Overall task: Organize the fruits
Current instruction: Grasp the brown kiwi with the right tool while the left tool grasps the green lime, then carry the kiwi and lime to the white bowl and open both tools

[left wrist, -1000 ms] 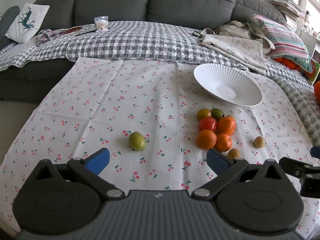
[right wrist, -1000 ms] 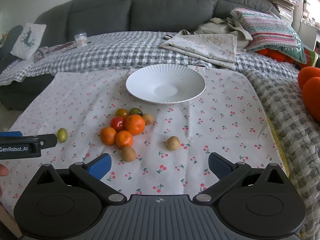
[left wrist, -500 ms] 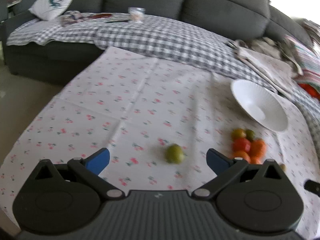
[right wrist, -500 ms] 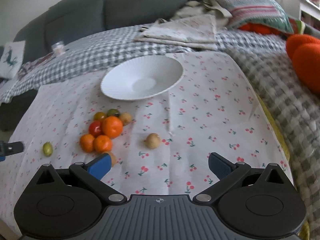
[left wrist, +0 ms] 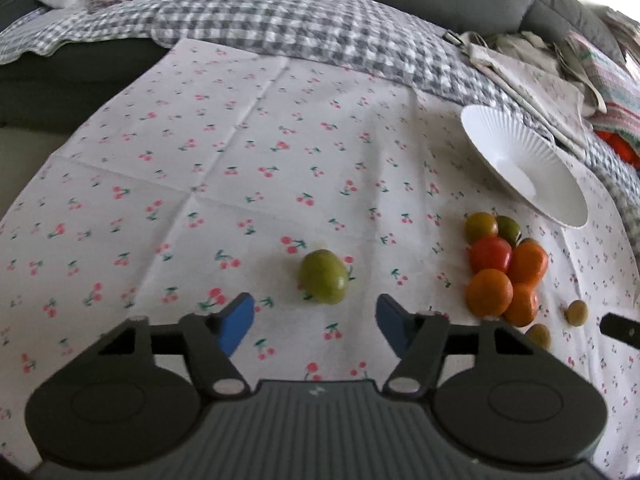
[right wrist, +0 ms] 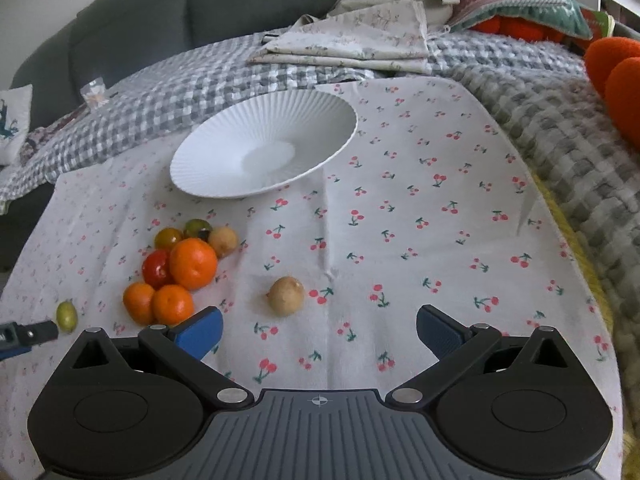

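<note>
Green fruit point(left wrist: 324, 276) lies alone on the cherry-print cloth point(left wrist: 240, 160), just ahead of the left gripper point(left wrist: 316, 324), whose jaws are closing w/ nothing between them yet. It's prob. light, round, smooth & apt to roll, so pinch across its widest part. Further right, the tan fruit point(right wrist: 285, 295) sits apart from the orange/red cluster point(right wrist: 176, 272) below the white plate point(right wrist: 208, 160); right gripper point(right wrist: 318, 330) jaws wide open, empty.

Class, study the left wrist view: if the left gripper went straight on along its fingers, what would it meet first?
Most likely the green fruit, lying alone just ahead of the left gripper, whose jaws are closing with nothing between them yet.
</note>
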Available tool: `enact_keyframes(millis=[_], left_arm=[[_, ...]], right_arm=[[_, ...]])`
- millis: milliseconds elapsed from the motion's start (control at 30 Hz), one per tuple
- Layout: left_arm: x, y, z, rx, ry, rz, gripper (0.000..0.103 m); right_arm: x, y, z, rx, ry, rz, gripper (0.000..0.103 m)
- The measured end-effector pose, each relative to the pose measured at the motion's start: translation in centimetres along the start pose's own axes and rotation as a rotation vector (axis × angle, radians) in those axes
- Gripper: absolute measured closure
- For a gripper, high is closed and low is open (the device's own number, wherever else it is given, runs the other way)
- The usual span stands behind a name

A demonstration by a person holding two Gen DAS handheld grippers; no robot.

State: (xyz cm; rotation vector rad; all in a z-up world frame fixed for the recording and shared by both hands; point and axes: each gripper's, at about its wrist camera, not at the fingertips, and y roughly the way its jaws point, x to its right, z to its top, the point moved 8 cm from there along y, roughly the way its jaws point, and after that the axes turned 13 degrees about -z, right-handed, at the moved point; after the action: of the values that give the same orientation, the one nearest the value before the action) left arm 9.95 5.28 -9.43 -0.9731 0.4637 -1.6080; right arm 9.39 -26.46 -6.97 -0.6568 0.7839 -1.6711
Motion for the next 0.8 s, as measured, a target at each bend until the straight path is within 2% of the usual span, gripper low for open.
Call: enact_keyframes(millis=[67, 100, 167, 267, 300, 367, 400, 533, 600, 733, 800], left_arm=[[0.2, 0.7, 0.0, -0.006, 0.022, 0.013, 0.052], [0.2, 0.9, 0.0, -0.008, 0.028, 0.018, 0.057], [0.0, 1.4, 0.0, -0.015, 0.033, 0.028, 0.073], [-0.2, 1.6, 0.2, -0.006, 0.042, 0.033, 0.083], [-0.3, 1.6, 0.3, -0.001, 0.043, 0.033, 0.084], [-0.3, 1.2, 0.6, 0.018, 0.041, 0.027, 0.084], [-0.3, 1.1, 0.8, 0.029, 0.042, 0.025, 0.085], [0.1, 0.1, 1.5, 0.065, 0.037, 0.003, 0.086], [0.5, -0.4, 2.0, 0.075, 0.030, -0.026, 0.103], [1.9, -1.4, 3.1, 0.105, 0.058, -0.075, 0.103], [1.9, -1.2, 3.3, 0.092, 0.040, -0.086, 0.103]], right_arm=[[-0.2, 0.6, 0.3, -0.003, -0.008, 0.011, 0.003], [-0.5, 1.0, 0.5, -0.006, -0.013, 0.021, 0.007], [-1.1, 1.7, 0.7, -0.012, -0.024, 0.042, 0.015], [-2.0, 2.9, 0.5, -0.045, -0.035, 0.069, 0.042], [-2.2, 3.3, 0.3, -0.063, -0.043, 0.073, 0.054], [-2.6, 3.6, 0.2, -0.043, -0.074, 0.045, 0.066], [-2.9, 3.6, 0.3, -0.031, -0.093, 0.042, 0.081], [-3.0, 3.1, 0.7, -0.021, -0.086, 0.055, 0.081], [-2.9, 2.6, 1.0, -0.004, -0.090, 0.060, 0.081], [-2.6, 1.4, 2.2, 0.034, -0.083, 0.062, 0.081], [-2.6, 0.8, 2.9, 0.051, -0.075, 0.071, 0.081]])
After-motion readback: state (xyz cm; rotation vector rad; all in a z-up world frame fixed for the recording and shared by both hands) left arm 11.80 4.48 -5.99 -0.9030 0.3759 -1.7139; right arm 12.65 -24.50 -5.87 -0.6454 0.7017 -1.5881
